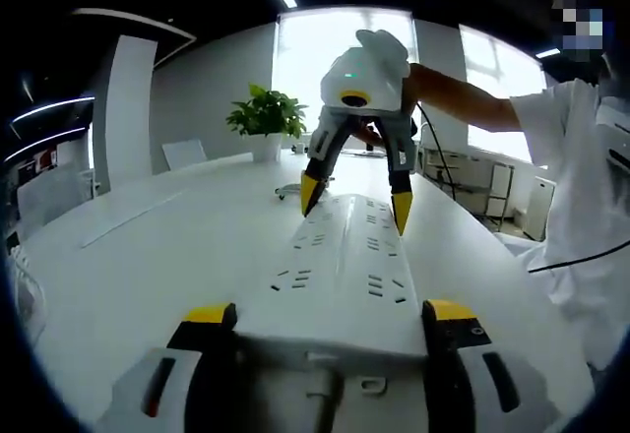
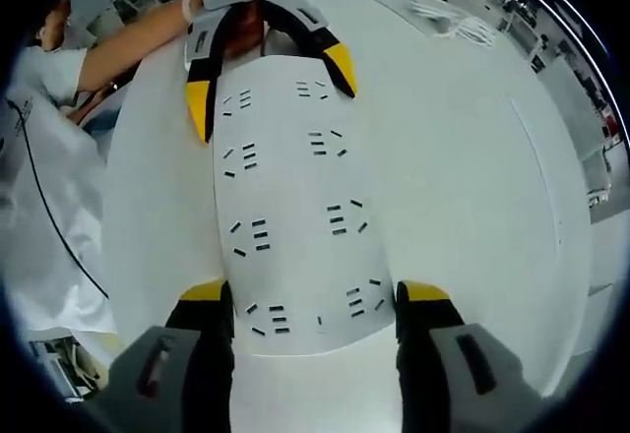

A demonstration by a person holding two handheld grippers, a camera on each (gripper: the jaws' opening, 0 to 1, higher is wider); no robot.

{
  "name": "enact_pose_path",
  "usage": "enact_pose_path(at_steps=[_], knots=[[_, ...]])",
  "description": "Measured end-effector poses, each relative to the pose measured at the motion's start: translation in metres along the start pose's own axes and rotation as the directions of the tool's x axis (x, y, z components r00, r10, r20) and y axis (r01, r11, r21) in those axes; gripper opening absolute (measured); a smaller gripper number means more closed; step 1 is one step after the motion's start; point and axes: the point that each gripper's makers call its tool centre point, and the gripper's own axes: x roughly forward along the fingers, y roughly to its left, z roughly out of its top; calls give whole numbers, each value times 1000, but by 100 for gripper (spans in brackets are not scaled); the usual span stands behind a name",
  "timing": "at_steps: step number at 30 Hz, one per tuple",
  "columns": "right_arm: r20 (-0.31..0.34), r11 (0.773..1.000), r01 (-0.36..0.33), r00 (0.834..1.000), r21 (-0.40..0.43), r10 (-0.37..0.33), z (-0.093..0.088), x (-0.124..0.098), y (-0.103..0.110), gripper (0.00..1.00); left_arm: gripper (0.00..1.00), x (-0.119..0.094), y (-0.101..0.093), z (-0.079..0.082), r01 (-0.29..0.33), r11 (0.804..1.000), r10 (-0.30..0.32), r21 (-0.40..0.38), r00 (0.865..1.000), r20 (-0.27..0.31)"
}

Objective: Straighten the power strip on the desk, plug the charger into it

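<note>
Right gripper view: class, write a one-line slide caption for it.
Two claws, right and left, straddle opposite ends of a white power strip on a white desk.

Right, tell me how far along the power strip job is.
Done: nothing that shows. In hand: the left gripper and right gripper each straddle one end of the white power strip on the desk, jaws open, to straighten it. Left: plugging in the charger; every socket in sight is free.

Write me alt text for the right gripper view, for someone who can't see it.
A white power strip lies lengthwise on a white desk, with the right gripper straddling its near end, jaws open. The left gripper straddles the far end, held by a person's hand; white cables lie beyond.
</note>
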Motion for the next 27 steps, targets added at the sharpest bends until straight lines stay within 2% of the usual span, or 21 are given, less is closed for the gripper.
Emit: enact_pose_path(at_steps=[4,8,10,11,12,15,19,22,25,27], knots=[[6,1000,0,1000,0,0,1,0,0,65,78,0,0,0,0,1000,1,8,1000,-25],[15,1000,-4,1000,-4,5,1,1,0,65,78,1,0,1,-2,1000,3,6,996,-85],[24,1000,-10,1000,-6,10,1,1,0,65,79,2,-1,-2,4,999,1,39,990,-144],[25,1000,-11,1000,-6,11,2,1,0,65,79,5,-1,3,5,999,0,38,991,-137],[25,1000,-11,1000,-6,11,2,1,1,65,79,3,-2,0,13,999,-6,40,986,-169],[26,1000,-11,1000,-7,11,2,1,0,65,80,3,-4,0,35,998,-26,45,979,-202],[29,1000,-12,1000,-7,12,2,1,1,65,82,5,-7,3,59,997,-45,57,975,-216],[30,1000,-11,999,-7,12,3,1,1,65,77,8,-8,13,74,996,-64,48,981,-183],[30,1000,-11,999,-8,11,3,1,0,65,79,14,-9,10,85,995,-73,56,979,-190],[32,1000,-11,999,-8,11,3,1,0,65,79,19,-10,14,103,992,-91,67,983,-160]])
